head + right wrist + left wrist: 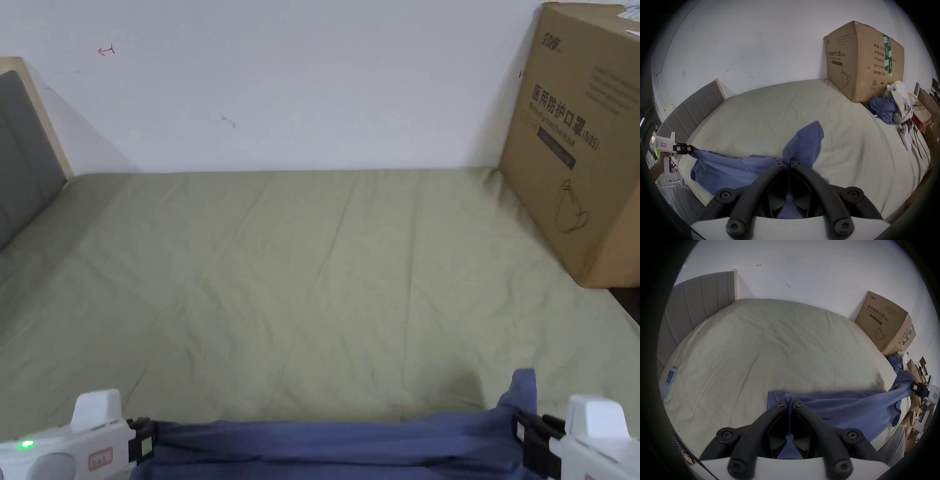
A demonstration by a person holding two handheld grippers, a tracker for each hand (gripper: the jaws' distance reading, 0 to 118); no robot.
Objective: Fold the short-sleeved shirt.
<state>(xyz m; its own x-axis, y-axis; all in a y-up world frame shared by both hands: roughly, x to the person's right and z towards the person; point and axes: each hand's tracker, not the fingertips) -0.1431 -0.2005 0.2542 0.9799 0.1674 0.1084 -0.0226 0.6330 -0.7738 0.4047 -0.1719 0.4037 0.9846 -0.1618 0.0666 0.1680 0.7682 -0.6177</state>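
A bed (300, 275) with a pale green sheet spreads across the head view, bare over most of its surface. A large cardboard box (581, 144) stands at its far right corner against the white wall, and a grey headboard (19, 150) rises along the left edge.

A blue shirt (337, 447) hangs stretched along the bed's near edge, held up between two grippers. One loose flap, probably a sleeve though the bunching makes it hard to tell, sticks up near the right end.

The left gripper (790, 403) has its jaws closed on a pinch of the shirt's edge. The right gripper (788, 163) is likewise clamped on the fabric at the other end.

Judging by this, folding has hardly begun: the shirt is gathered and lifted, not yet spread flat on the bed, and no fold is visible. Laying it out, then folding sleeves and body, all appears left to do.
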